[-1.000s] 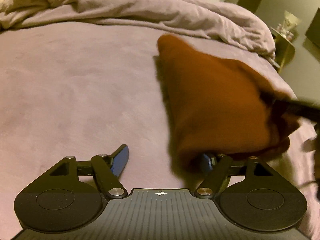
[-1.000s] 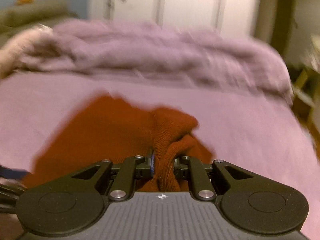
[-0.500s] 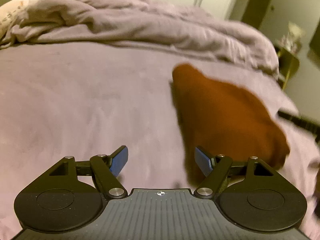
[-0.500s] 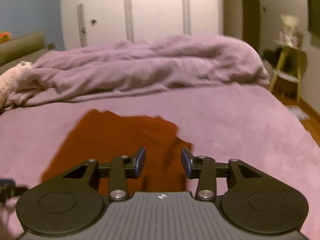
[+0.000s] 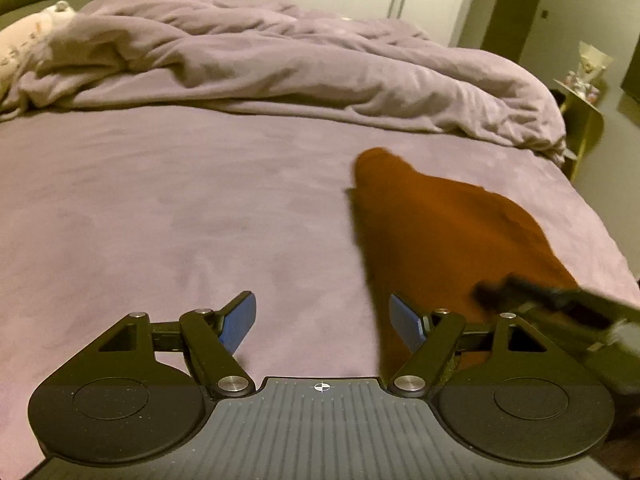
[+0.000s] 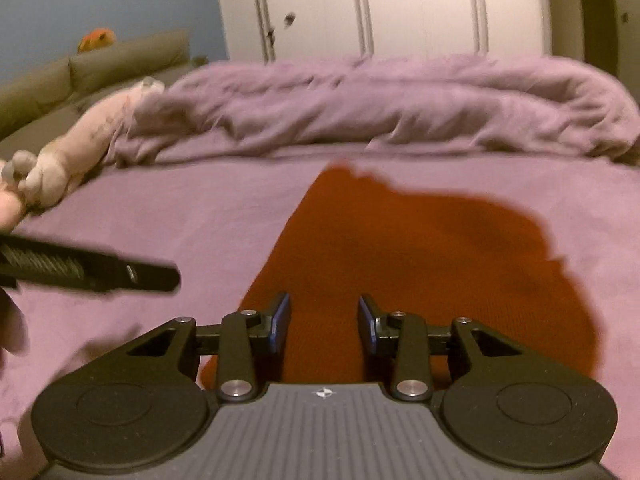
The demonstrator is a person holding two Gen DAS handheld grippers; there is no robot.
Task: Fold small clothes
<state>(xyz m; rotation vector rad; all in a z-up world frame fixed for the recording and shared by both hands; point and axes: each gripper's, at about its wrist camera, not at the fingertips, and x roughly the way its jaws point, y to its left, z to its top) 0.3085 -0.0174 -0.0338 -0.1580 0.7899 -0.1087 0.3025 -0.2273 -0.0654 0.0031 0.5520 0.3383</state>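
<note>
The rust-red garment (image 6: 420,264) lies flat on the purple bedsheet (image 5: 180,220), nothing on top of it. The left gripper (image 5: 323,322) is spread wide over bare sheet just beside it. The right gripper (image 6: 324,322), narrower and holding nothing, has just been closing slightly above the cloth. A rumpled duvet (image 5: 280,68) and a stuffed toy (image 6: 76,152) lie beyond.

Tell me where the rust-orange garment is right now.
The rust-orange garment lies flat on the purple bedsheet, just ahead of the right gripper, right of the left gripper, short of the bunched duvet.
</note>
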